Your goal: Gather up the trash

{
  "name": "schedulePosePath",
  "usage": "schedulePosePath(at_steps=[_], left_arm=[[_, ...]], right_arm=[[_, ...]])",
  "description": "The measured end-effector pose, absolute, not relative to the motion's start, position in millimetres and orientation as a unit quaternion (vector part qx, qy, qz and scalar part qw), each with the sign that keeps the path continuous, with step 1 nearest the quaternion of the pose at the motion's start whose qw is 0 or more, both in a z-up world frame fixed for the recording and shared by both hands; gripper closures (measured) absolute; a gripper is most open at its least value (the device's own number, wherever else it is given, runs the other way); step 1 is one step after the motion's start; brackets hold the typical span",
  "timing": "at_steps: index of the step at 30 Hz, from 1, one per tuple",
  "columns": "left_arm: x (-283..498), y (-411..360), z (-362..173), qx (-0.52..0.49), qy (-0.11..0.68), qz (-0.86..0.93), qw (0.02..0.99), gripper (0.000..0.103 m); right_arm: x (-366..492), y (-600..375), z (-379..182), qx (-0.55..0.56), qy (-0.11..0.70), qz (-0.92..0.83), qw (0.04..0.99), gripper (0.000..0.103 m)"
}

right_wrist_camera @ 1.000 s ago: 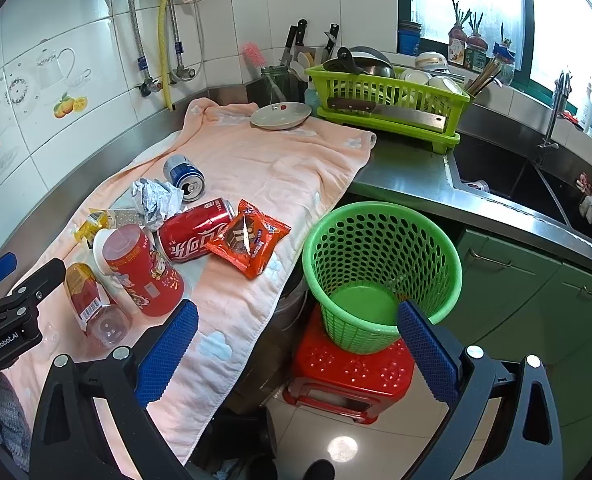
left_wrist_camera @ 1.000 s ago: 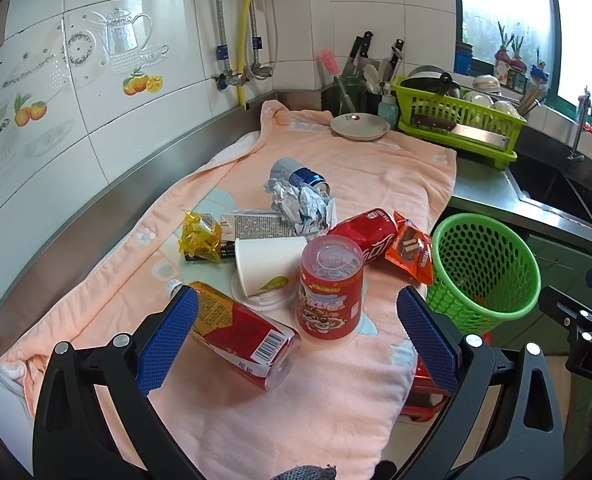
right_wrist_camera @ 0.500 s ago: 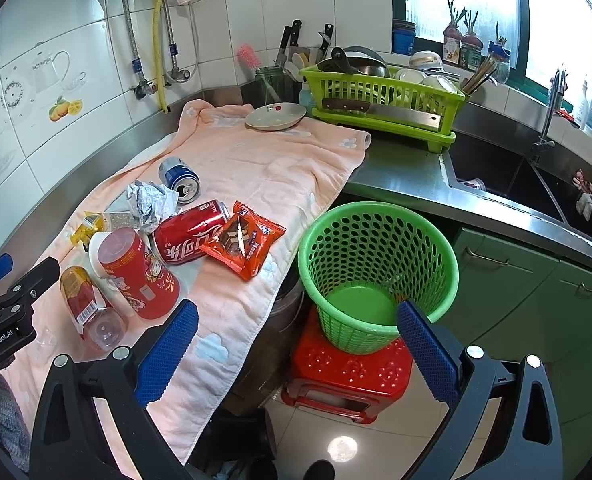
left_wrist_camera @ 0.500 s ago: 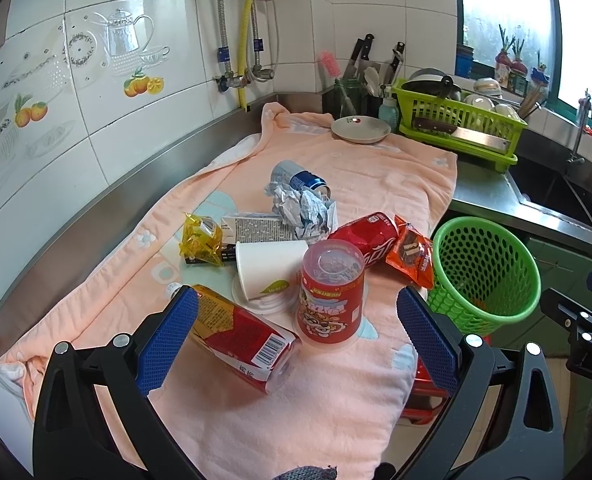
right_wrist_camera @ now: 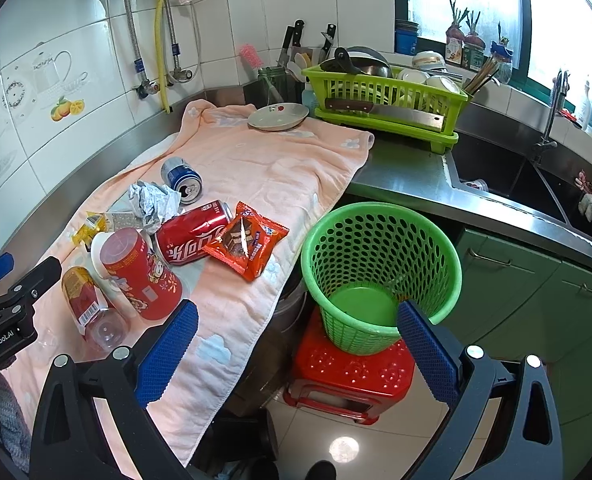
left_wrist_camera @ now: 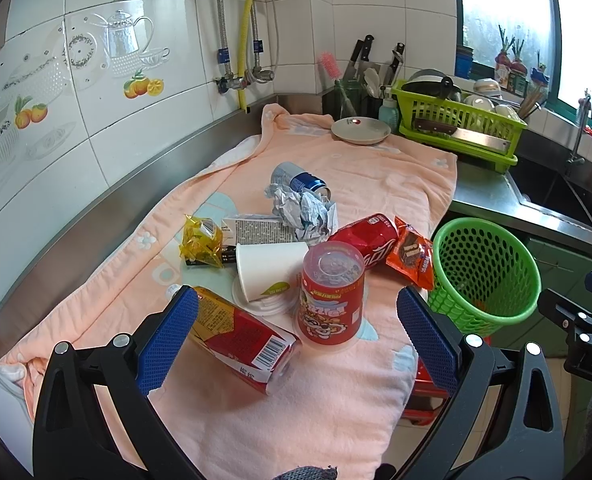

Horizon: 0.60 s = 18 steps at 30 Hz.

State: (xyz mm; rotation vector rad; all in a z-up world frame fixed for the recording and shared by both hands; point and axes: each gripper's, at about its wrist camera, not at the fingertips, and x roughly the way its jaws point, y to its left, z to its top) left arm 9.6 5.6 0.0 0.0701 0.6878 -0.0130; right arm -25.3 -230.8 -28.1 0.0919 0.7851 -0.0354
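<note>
Little has shifted over the last second: both views have crept slightly closer to the litter, and nothing on the towel has been disturbed.

Left gripper [left_wrist_camera: 296, 336] hangs spread wide and empty over the near end of the peach towel [left_wrist_camera: 376, 176]. Between its blue pads [left_wrist_camera: 167, 336] lie the two nearest pieces: a plastic bottle with a red and yellow label [left_wrist_camera: 235, 332], on its side with its long axis running diagonally from the left pad toward the near right, and just beside it an upright red snack canister [left_wrist_camera: 332, 292]. Behind these sit a tipped white paper cup [left_wrist_camera: 267, 264], a yellow wrapper [left_wrist_camera: 199, 240], crumpled foil [left_wrist_camera: 304, 212], a blue can [left_wrist_camera: 300, 176], a red cola can [left_wrist_camera: 366, 236] on its side and an orange snack packet [left_wrist_camera: 412, 256].

Right gripper [right_wrist_camera: 296, 344] is likewise spread and holds nothing; it faces the green perforated basket [right_wrist_camera: 380, 248], which stands empty on a red stool [right_wrist_camera: 352, 372] just off the counter edge, to the right of the pile.

So the left claw is plainly the nearer one to the bottle and canister. A grasp on the bottle would likely need the pads turned across its diagonal axis; the canister could be pinched as it stands.
</note>
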Motion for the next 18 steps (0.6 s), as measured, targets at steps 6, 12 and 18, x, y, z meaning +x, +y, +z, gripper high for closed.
schedulePosePath(at_steps=[6, 12, 18], left_arm=[[10, 6, -1, 0.034, 0.337, -0.005, 0.941, 0.005], [10, 8, -2, 0.033, 0.337, -0.001, 0.941, 0.005], [11, 12, -2, 0.031, 0.337, 0.002, 0.941, 0.005]], right_arm=[[-22, -229, -29, 0.045, 0.383, -0.013, 0.922, 0.007], [-18, -227, -30, 0.045, 0.384, -0.007, 0.922, 0.007], [-10, -224, -33, 0.044, 0.385, -0.002, 0.922, 0.007]])
